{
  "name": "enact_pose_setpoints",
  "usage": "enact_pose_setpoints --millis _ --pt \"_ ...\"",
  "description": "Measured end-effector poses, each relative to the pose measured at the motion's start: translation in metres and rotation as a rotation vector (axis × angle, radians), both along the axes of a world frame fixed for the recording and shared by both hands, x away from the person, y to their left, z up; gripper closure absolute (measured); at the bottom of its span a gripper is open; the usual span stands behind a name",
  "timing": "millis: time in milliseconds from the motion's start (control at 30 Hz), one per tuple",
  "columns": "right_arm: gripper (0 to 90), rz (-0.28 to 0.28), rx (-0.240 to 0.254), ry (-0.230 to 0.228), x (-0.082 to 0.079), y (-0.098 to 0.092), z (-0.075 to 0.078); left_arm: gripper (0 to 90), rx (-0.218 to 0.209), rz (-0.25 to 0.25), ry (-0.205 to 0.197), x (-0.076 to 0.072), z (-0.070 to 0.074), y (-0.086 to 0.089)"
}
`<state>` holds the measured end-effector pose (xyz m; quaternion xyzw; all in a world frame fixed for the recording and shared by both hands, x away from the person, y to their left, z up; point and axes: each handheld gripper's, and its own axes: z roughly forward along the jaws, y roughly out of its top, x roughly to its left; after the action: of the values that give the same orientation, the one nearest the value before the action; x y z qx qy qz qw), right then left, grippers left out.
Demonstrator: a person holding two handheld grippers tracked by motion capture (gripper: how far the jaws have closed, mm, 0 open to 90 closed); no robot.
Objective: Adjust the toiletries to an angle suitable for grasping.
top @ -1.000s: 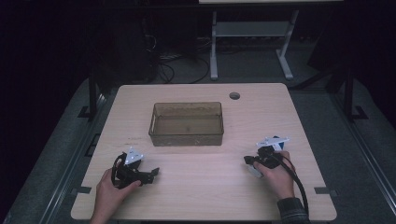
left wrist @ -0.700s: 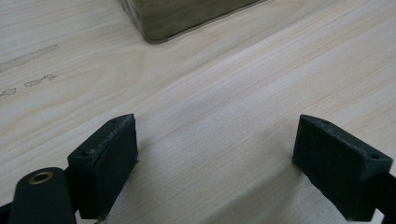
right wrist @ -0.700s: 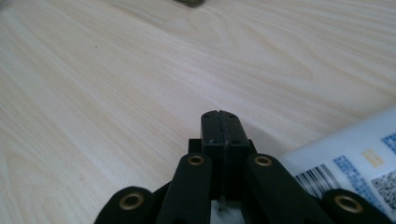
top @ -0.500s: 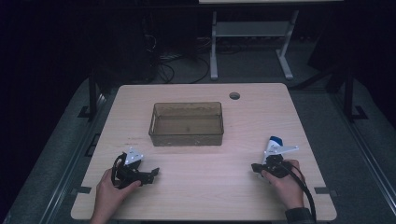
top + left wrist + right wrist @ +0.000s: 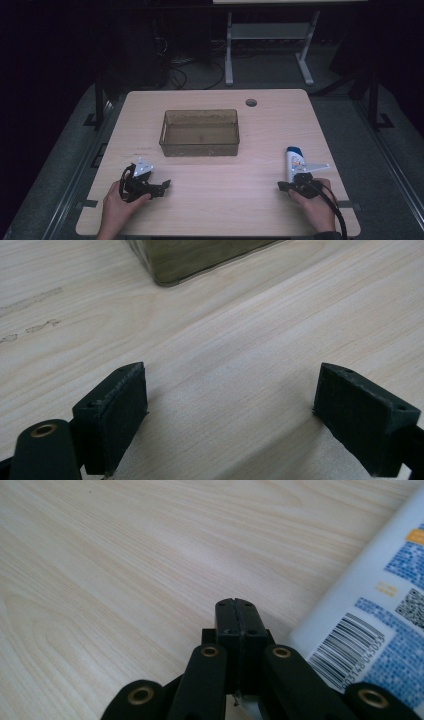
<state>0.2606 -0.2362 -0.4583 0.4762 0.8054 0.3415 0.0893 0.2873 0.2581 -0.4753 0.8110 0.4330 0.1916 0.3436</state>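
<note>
The left gripper (image 5: 161,186) rests on the table (image 5: 210,200) with its fingers (image 5: 112,405) wide open and nothing between them. The brown see-through box (image 5: 200,132) sits in the middle of the table, well apart from both grippers. The right gripper (image 5: 236,611) has its fingers pressed shut on nothing. The bottle (image 5: 293,162) lies right beside it. If that gripper slides sideways, it could bump the bottle and roll it off the near edge. The bottle is white with a blue cap, blue squares and a barcode.

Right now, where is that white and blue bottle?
The bottle lies on the table's right side in the high view, just beyond the right gripper, right of the brown bin.
</note>
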Motion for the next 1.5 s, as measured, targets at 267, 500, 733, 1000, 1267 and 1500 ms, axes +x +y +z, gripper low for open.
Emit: enact_pose_setpoints --millis 267,500,733,1000,1267,1500 --pt "90.0 -0.031 -0.007 0.005 -0.007 -0.013 -0.001 12.6 0.0 0.001 0.0 0.0 0.0 0.0" --pt "90.0 -0.058 -0.013 0.008 -0.013 -0.027 -0.002 12.6 0.001 0.001 0.0 0.0 0.0 0.0" --pt "90.0 -0.079 -0.018 0.007 -0.018 -0.039 -0.003 12.7 0.0 0.001 -0.001 0.0 0.0 0.0" --pt "90.0 -0.112 -0.027 0.009 -0.023 -0.054 -0.004 12.6 0.0 0.001 -0.001 0.0 0.0 0.0" --pt "90.0 -0.089 -0.008 -0.015 -0.024 -0.054 -0.001 12.6 0.0 0.001 0.0 0.0 0.0 0.0" --pt "74.0 -0.077 0.004 -0.034 -0.024 -0.048 0.002 12.6 0.0 0.0 0.0 0.0 0.0 0.0"
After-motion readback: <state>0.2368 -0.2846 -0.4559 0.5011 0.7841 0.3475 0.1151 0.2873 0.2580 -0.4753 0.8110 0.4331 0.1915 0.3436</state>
